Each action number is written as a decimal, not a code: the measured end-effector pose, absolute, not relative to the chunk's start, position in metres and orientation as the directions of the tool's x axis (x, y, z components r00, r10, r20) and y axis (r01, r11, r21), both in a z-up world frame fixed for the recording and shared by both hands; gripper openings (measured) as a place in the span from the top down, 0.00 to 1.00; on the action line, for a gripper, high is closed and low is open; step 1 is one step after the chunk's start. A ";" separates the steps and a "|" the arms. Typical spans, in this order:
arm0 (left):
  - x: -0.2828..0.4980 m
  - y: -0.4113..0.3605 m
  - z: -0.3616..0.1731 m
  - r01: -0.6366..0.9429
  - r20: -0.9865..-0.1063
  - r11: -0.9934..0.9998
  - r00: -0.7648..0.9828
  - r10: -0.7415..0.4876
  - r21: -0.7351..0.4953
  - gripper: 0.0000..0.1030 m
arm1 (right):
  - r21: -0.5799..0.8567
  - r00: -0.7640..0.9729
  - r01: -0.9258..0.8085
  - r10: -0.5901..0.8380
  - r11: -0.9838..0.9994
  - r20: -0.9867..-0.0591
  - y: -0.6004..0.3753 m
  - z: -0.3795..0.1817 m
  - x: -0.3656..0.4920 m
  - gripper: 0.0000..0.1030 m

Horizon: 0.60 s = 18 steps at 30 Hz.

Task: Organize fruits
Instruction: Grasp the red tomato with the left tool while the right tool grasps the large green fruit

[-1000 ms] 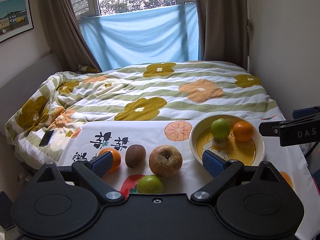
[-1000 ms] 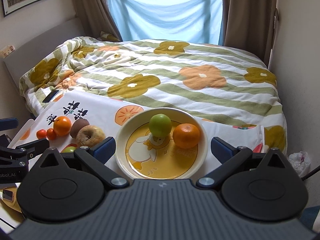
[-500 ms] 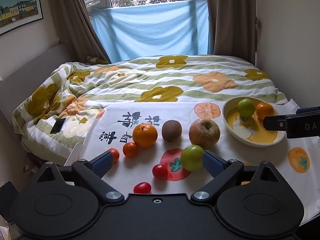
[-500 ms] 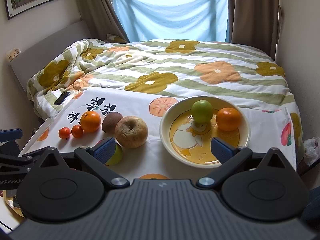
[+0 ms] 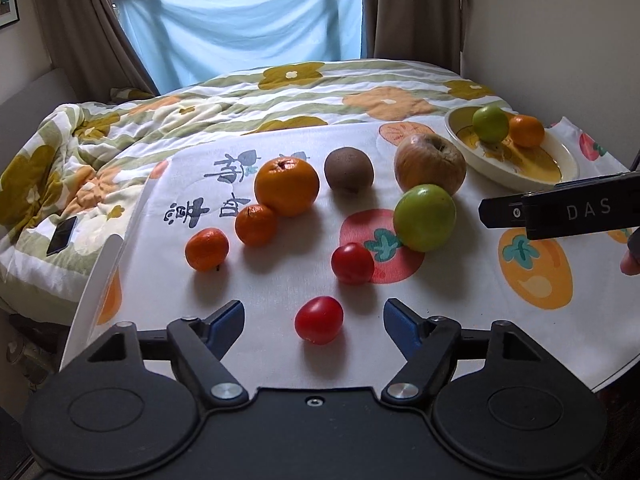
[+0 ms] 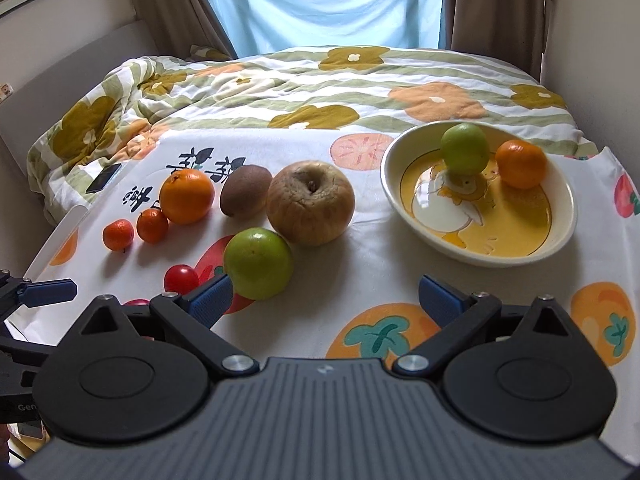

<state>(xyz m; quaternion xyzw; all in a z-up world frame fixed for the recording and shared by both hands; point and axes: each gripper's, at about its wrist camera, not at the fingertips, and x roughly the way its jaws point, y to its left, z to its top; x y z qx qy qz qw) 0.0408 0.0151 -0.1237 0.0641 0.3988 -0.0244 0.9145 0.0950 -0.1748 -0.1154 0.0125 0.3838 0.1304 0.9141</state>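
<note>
A yellow bowl holds a green apple and an orange. Loose on the printed cloth lie a wrinkled brown apple, a kiwi, a large orange, two small mandarins, a green apple and two red tomatoes. My left gripper is open, low, with the near tomato between its fingers. My right gripper is open and empty, its left finger beside the green apple.
The cloth covers a small table in front of a bed with a flowered quilt. A phone lies on the quilt at the left. Walls and curtains stand behind and at the right.
Both grippers have moved left and lower toward the table. The left one now frames the near tomato; the right one has shifted from the bowl to the loose green apple.
</note>
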 end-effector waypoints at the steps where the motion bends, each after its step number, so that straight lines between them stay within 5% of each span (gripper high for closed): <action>1: 0.042 0.017 -0.128 0.106 -0.734 0.990 0.679 -0.002 0.095 0.26 | 0.124 0.669 -0.226 0.247 0.966 -0.701 -0.171 -0.120 0.095 0.00; 16: 0.058 0.026 -0.157 0.199 -0.759 0.978 0.646 -0.084 0.061 0.53 | 0.119 0.652 -0.225 0.240 0.967 -0.719 -0.141 -0.143 0.100 0.00; 18: 0.060 0.027 -0.157 0.208 -0.759 0.977 0.643 -0.103 0.044 0.66 | 0.116 0.652 -0.226 0.239 0.967 -0.720 -0.138 -0.143 0.101 0.00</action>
